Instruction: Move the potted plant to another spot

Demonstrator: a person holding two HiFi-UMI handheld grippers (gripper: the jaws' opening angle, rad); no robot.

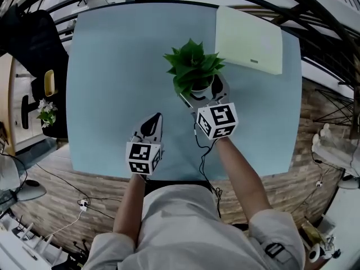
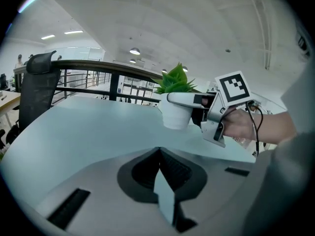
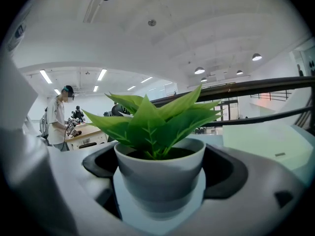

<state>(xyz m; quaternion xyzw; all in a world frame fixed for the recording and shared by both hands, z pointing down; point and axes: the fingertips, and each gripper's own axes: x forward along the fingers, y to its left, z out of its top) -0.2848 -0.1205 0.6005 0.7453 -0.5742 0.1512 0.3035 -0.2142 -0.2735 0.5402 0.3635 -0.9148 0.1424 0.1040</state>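
A black office chair (image 1: pixel 34 44) stood beyond the far left corner of the pale blue table (image 1: pixel 107 77). Over the table's near edge, left of centre, the left gripper (image 1: pixel 152 124) was held with its jaws pressed together and nothing between them, their tips pointing away from the person. Just to its right and farther in, the potted plant (image 1: pixel 194 66) sat upright near the middle of the table, green leaves spread above a white pot. The right gripper (image 1: pixel 203 91) reached in from the near side, its jaws clamped on the pot's wall on either side just under the rim. From the left gripper's view the pot's base was level with the tabletop; whether it touched could not be made out. At the far right corner a pale green board (image 1: pixel 249 38) lay flat, well apart from the plant.
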